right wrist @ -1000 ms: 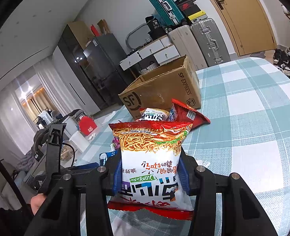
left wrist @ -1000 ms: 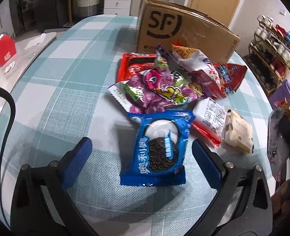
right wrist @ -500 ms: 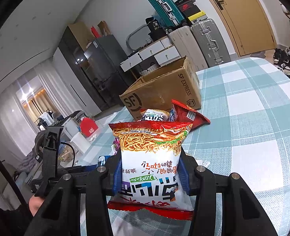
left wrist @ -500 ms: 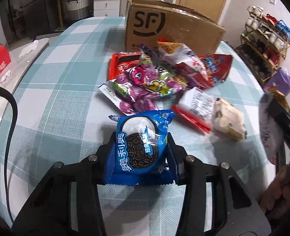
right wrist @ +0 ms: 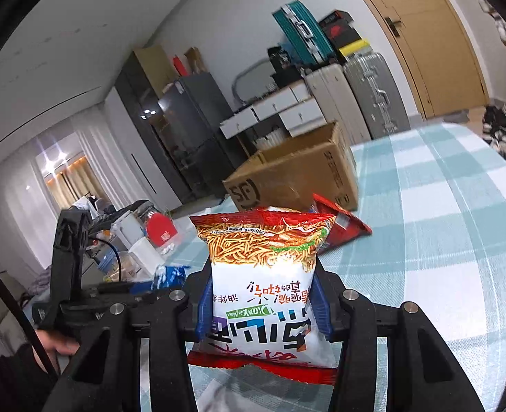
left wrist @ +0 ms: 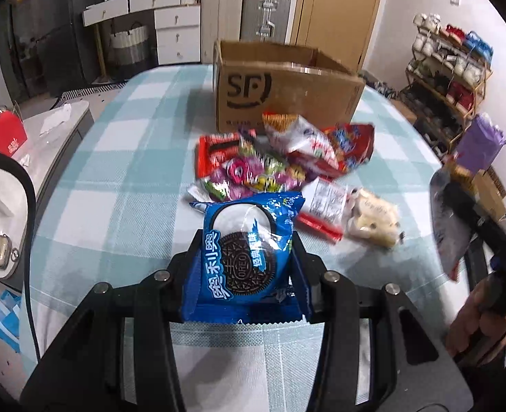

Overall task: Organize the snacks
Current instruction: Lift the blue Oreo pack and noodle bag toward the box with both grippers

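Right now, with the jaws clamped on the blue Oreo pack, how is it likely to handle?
The Oreo pack looks puffed and creased where pinched, so probably soft, light and springy. Its glossy film may slip. The cookies inside could crack if squeezed harder.

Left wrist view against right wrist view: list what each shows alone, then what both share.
Left wrist only: the snack pile on the checked tablecloth, and a shoe rack. Right wrist only: a dark fridge and curtains. Both: the SF cardboard box, the left gripper shut on the Oreo packet, and the right gripper shut on the noodle snack bag.
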